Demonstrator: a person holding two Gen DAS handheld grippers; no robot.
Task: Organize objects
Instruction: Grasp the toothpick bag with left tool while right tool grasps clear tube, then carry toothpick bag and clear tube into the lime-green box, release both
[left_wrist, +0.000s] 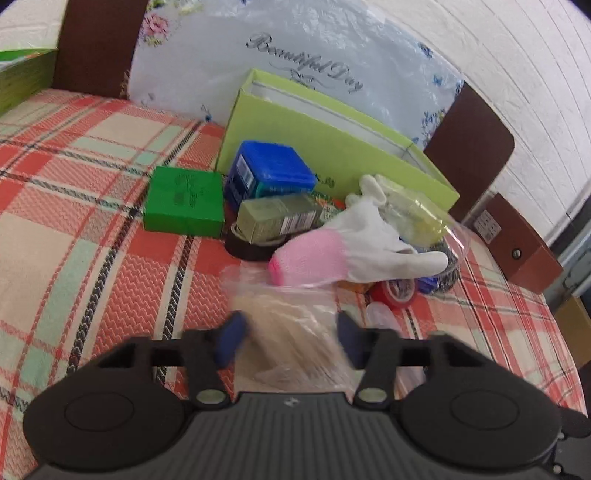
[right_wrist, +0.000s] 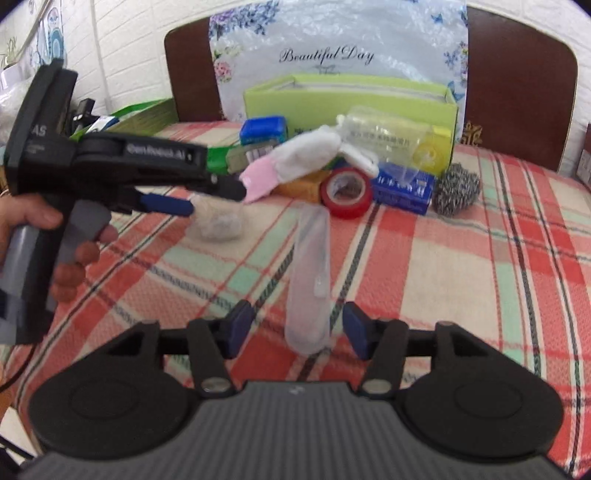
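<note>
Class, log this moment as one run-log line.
left gripper: open around clear bag | right gripper: open around clear case

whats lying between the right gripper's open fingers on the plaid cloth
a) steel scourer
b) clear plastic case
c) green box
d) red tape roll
b: in the right wrist view the long clear plastic case lies between the spread fingers of the right gripper, while the red tape roll and steel scourer sit farther back, near the lime-green open box.
</note>
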